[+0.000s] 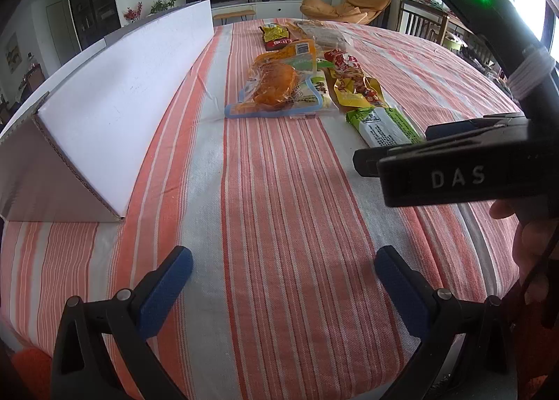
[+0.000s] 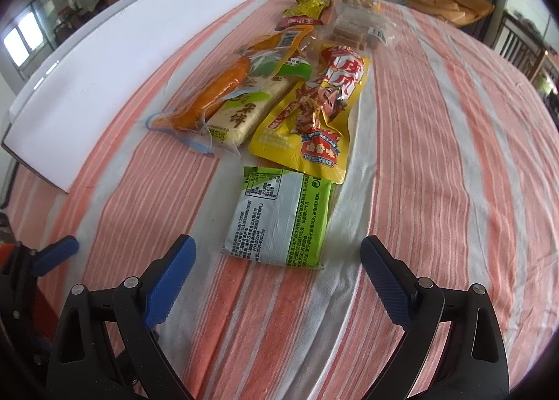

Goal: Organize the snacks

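Several snack packets lie in a row on the striped tablecloth (image 2: 436, 162). Nearest my right gripper (image 2: 277, 281) is a green-and-white packet (image 2: 279, 218), just ahead of its open, empty jaws. Behind it lie a yellow-and-red packet (image 2: 314, 103), a clear bag with an orange piece (image 2: 213, 92) on a rice-cake pack (image 2: 244, 110), a small yellow-red packet (image 2: 304, 12) and a clear biscuit pack (image 2: 356, 29). My left gripper (image 1: 283, 281) stands open over bare cloth, nothing between its fingers. The right gripper's black body (image 1: 471, 169) shows at the right of the left wrist view.
A long white cardboard box (image 1: 115, 99) lies on its side along the table's left, its open end toward me. Beyond the table stand a TV, plants, an orange chair and wooden chairs. A hand (image 1: 531, 246) grips the right tool.
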Demonstrator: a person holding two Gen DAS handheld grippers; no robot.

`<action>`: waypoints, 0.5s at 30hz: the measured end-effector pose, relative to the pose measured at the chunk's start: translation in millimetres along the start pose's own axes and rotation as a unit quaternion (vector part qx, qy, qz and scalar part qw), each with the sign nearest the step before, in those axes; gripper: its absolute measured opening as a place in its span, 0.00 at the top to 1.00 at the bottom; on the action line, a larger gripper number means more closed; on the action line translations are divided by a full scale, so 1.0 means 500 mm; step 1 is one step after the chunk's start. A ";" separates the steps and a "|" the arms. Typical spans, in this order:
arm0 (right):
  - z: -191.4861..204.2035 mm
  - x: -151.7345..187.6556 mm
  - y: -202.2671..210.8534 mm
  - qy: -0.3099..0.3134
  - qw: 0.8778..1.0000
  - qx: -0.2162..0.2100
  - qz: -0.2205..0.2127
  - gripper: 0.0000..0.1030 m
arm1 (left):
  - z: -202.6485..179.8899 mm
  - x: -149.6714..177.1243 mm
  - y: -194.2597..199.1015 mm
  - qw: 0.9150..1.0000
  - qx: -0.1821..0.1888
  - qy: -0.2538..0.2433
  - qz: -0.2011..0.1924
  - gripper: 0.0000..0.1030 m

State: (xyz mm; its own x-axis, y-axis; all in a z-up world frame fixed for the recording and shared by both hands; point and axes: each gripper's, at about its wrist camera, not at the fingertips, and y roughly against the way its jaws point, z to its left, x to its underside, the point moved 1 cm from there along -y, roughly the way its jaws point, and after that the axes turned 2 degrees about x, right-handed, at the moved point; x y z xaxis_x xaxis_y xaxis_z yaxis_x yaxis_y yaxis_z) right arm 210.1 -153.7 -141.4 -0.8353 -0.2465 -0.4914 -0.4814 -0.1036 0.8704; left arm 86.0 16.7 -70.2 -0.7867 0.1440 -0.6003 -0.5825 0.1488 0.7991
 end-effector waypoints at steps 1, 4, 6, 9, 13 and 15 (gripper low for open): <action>0.003 0.004 0.000 0.003 1.000 0.011 -0.003 0.09 | 0.000 0.000 0.000 1.000 0.000 0.000 0.000 0.00; -0.001 0.007 0.016 0.007 1.000 0.015 -0.021 0.33 | 0.000 0.000 0.000 1.000 0.000 0.000 0.000 0.00; 0.004 0.009 0.025 0.015 0.999 0.022 -0.026 0.44 | 0.000 -0.001 0.000 1.000 0.000 0.000 0.000 0.00; -0.004 0.018 0.030 0.017 0.999 0.024 -0.033 0.44 | 0.001 0.000 0.001 1.000 0.000 0.000 -0.002 0.00; -0.050 0.038 0.043 0.004 0.998 0.042 -0.041 0.44 | 0.001 0.000 0.001 1.000 -0.001 0.000 -0.001 0.00; -0.087 0.043 0.045 -0.010 0.998 0.052 -0.043 0.43 | 0.001 -0.001 0.001 1.000 -0.001 0.001 -0.002 0.00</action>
State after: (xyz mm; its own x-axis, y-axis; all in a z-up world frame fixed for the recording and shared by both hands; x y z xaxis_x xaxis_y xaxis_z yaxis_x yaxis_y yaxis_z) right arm 192.8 -203.1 -131.2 -0.7943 -0.2220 -0.5655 -0.5754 -0.0236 0.8175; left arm 86.0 17.2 -69.6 -0.7851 0.1414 -0.6030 -0.5857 0.1471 0.7971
